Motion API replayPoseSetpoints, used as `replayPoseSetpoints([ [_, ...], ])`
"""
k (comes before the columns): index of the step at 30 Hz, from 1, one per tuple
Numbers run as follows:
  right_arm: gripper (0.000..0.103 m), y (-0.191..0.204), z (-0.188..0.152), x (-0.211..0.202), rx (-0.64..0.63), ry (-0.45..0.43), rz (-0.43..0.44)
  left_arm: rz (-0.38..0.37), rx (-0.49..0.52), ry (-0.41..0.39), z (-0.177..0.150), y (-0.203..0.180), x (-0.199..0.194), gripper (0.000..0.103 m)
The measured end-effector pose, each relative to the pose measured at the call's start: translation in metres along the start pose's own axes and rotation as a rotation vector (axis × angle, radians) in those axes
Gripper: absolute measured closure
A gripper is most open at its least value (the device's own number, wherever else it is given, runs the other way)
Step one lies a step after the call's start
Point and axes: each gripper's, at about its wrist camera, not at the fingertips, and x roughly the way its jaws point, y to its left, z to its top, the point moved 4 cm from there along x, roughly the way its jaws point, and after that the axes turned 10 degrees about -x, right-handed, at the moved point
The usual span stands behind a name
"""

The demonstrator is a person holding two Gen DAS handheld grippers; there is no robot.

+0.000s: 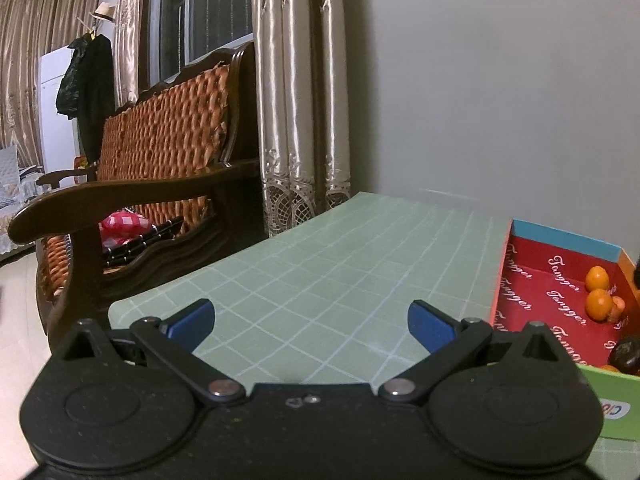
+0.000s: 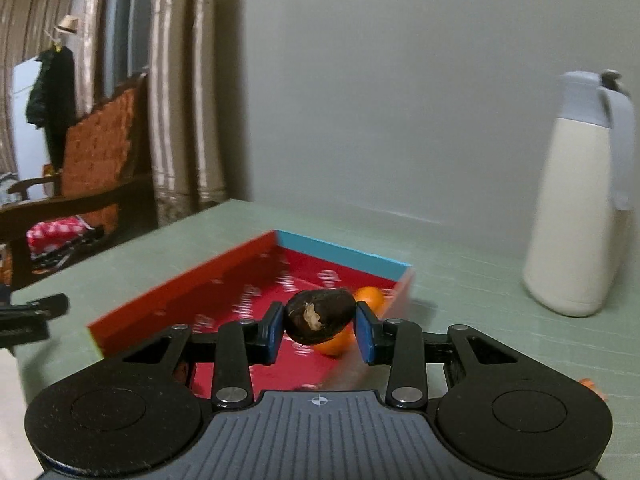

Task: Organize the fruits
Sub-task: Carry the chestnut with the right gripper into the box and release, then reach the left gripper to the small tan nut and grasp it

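Note:
My right gripper (image 2: 320, 326) is shut on a dark brown avocado (image 2: 320, 314) with a scuffed pale patch, held above the red box (image 2: 180, 300). Two oranges (image 2: 370, 295) lie in the box below and behind it. In the left wrist view the same box (image 1: 556, 292) sits at the right with two oranges (image 1: 598, 302) and the dark avocado (image 1: 625, 354) at the frame edge. My left gripper (image 1: 311, 320) is open and empty over the green grid mat (image 1: 320, 272), left of the box.
A white thermos jug (image 2: 576, 208) stands on the table at the right. A wooden rattan bench (image 1: 160, 168) and curtains (image 1: 296, 100) are beyond the table's left edge. A grey wall (image 1: 500, 100) backs the table. A green carton (image 1: 616, 404) sits near the box.

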Motion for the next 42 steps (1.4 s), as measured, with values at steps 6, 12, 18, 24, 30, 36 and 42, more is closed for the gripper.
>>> replayPoseSetpoints([
  [6, 0.065, 0.029, 0.002, 0.013, -0.009, 0.002, 0.049, 0.001, 0.0, 0.004, -0.001, 0.004, 0.001, 0.006],
  [12, 0.0, 0.026, 0.006, 0.0, 0.006, -0.132, -0.047, -0.009, 0.003, 0.002, 0.0, 0.005, 0.001, 0.006],
  [18, 0.0, -0.008, 0.001, -0.007, 0.122, -0.16, -0.077, -0.018, 0.005, 0.003, -0.001, 0.002, 0.001, 0.006],
  [24, 0.0, -0.044, -0.009, -0.019, 0.189, -0.143, -0.137, -0.045, 0.003, 0.001, -0.001, -0.006, -0.002, 0.006],
  [30, 0.0, -0.076, -0.023, -0.047, 0.217, -0.134, -0.203, -0.097, 0.005, 0.007, -0.002, -0.022, -0.007, 0.006],
  [36, 0.0, -0.102, -0.036, -0.07, 0.23, -0.124, -0.281, -0.174, -0.019, 0.0, -0.003, -0.044, -0.016, 0.006],
  [42, 0.0, -0.124, -0.05, -0.098, 0.234, -0.104, -0.334, -0.268, 0.012, -0.003, -0.011, -0.081, -0.03, 0.006],
])
